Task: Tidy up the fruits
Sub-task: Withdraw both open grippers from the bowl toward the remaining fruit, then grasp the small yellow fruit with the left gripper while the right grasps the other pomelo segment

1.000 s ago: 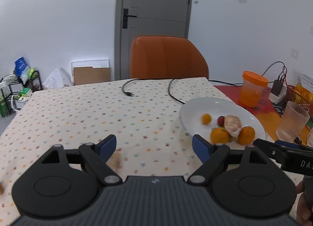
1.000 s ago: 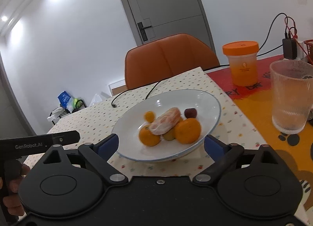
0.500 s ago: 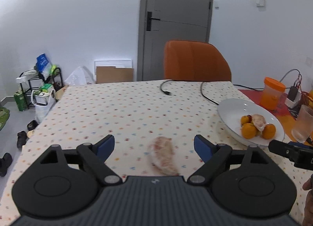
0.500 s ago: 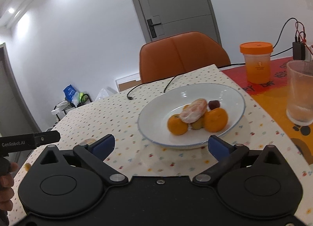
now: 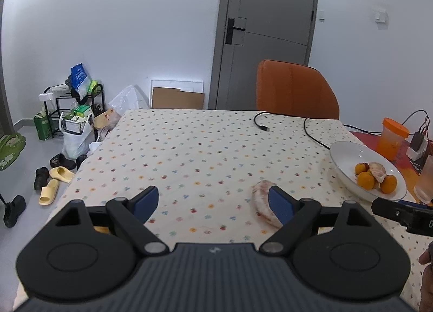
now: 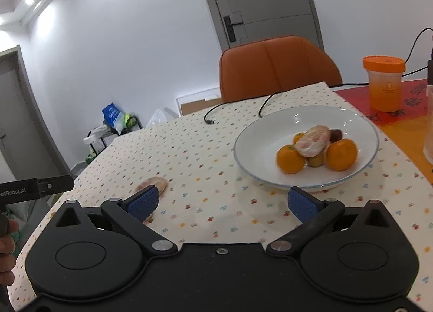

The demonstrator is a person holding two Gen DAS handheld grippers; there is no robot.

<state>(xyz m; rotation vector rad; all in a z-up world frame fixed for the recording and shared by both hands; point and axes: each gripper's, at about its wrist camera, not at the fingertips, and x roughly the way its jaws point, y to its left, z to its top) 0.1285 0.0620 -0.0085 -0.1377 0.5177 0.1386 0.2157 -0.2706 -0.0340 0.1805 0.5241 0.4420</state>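
Observation:
A white plate (image 5: pixel 343 153) (image 6: pixel 254 136) holds several oranges (image 6: pixel 341 153), a peeled pinkish citrus piece (image 6: pixel 312 141) and a small dark fruit (image 6: pixel 337 135). A second peeled pinkish piece (image 5: pixel 261 203) (image 6: pixel 155 183) lies on the dotted tablecloth, left of the plate. My left gripper (image 5: pixel 212 203) is open and empty; the loose piece lies just behind its right finger. My right gripper (image 6: pixel 223 202) is open and empty, in front of the plate; the loose piece lies behind its left finger.
An orange chair (image 5: pixel 295 90) stands at the far table edge. A black cable (image 5: pixel 284 122) lies on the cloth. An orange-lidded jar (image 6: pixel 384 83), a clear glass (image 5: pixel 427 179) and a charger (image 5: pixel 416 144) stand at the right. Shoes and bags lie on the floor at the left (image 5: pixel 54 174).
The left gripper has swung left, so the loose peeled piece has shifted from between its fingers to behind the right finger. The right view has also turned left, bringing that piece into sight.

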